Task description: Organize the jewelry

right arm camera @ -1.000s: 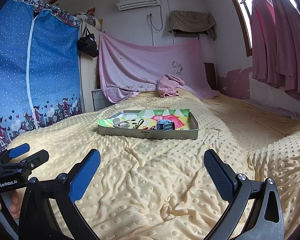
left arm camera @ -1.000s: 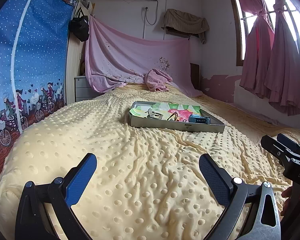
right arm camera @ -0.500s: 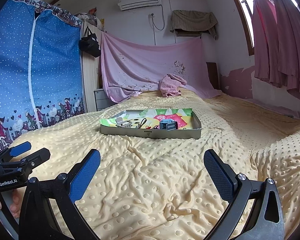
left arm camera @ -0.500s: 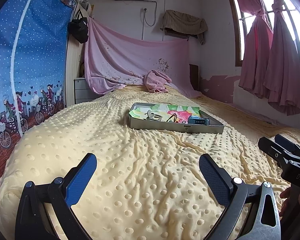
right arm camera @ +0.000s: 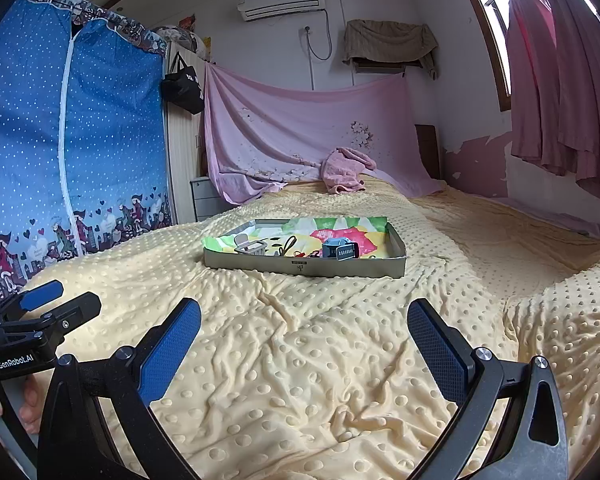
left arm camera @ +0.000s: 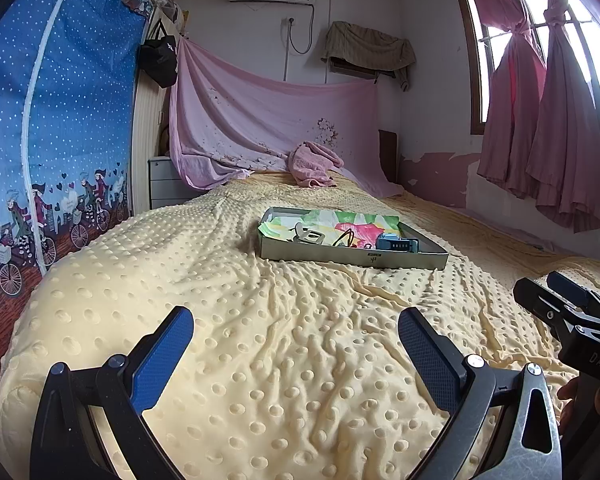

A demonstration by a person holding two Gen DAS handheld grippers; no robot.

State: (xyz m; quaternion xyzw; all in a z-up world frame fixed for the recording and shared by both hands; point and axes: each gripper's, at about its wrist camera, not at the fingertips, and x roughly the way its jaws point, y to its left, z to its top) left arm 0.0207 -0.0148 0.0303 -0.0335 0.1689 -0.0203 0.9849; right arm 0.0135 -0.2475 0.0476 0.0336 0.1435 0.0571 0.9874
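Landmark: a shallow grey metal tray (left arm camera: pixel 352 257) (right arm camera: pixel 300 268) lies on the bed, on a yellow dotted blanket (left arm camera: pixel 284 344) (right arm camera: pixel 324 352).
Tray lining: bright paper in green, yellow, pink and white (left arm camera: pixel 340 220) (right arm camera: pixel 340 228) covers the tray floor.
Jewelry: small pieces lie loose inside the tray, among them a dark looped cord (left arm camera: pixel 346 237) (right arm camera: pixel 289 245) near its middle; the finer bits are too small to tell apart.
Pale holder: a small whitish basket-like piece (left arm camera: pixel 308 236) (right arm camera: pixel 251 247) sits in the tray's left part.
Blue box: a small blue-grey box (left arm camera: pixel 396 243) (right arm camera: pixel 339 249) sits in the tray's right part, just beside the cord.
Left gripper (left arm camera: pixel 296 340): well short of the tray, over bare blanket, blue pads spread wide apart with nothing between them; it shows at the left edge of the right wrist view (right arm camera: pixel 50 306).
Right gripper (right arm camera: pixel 304 332): also well short of the tray, pads spread wide and holding nothing; it shows at the right edge of the left wrist view (left arm camera: pixel 560 304).
Beyond the tray: a crumpled pink towel (left arm camera: pixel 314 164) (right arm camera: pixel 346 170) lies at the head of the bed, under a hanging pink sheet (left arm camera: pixel 276 120) (right arm camera: pixel 312 128).
Left of the tray: a blue dotted wardrobe cover (left arm camera: pixel 56 128) (right arm camera: pixel 68 132) stands beside the bed.
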